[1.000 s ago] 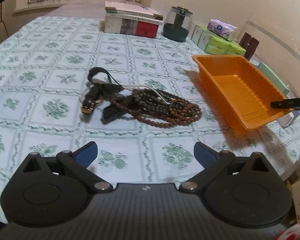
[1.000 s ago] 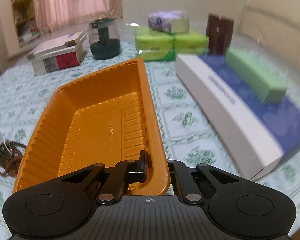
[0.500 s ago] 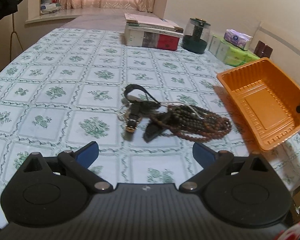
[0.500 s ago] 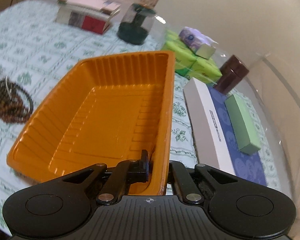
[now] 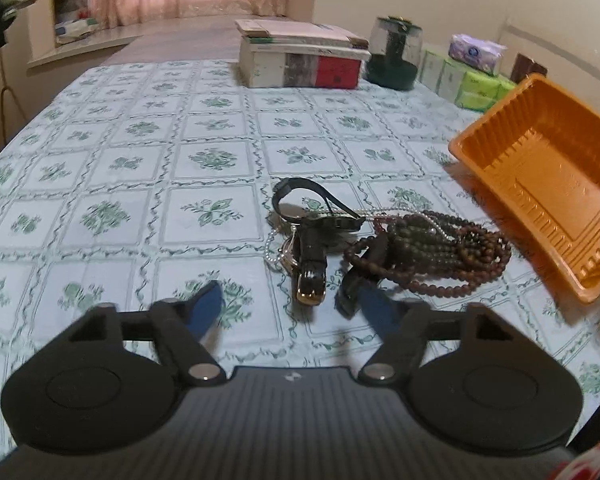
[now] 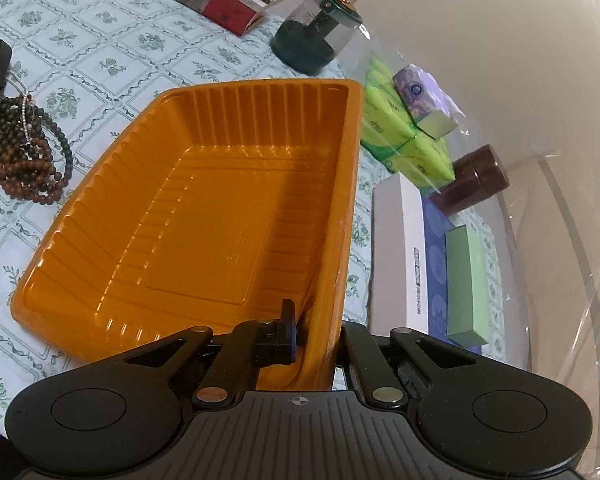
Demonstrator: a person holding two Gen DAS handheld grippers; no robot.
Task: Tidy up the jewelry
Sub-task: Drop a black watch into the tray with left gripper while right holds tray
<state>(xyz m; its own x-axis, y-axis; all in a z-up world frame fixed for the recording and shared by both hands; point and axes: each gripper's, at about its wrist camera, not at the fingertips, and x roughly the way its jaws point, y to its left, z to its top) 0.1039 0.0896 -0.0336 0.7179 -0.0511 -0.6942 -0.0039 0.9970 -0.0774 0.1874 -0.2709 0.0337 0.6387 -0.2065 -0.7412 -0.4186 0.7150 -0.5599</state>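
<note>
Tray lifted toward the jewelry.
The right gripper (image 6: 316, 336), clamped on the orange tray (image 6: 204, 208), has tilted it off the table; the left gripper (image 5: 290, 312), fingers apart, has neared the bead pile (image 5: 432, 252).

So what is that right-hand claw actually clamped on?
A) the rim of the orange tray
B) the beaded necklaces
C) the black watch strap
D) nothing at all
A: the right gripper is shut on the side wall of the orange tray, one finger inside and one outside, while the beads lie apart on the tablecloth.
</note>
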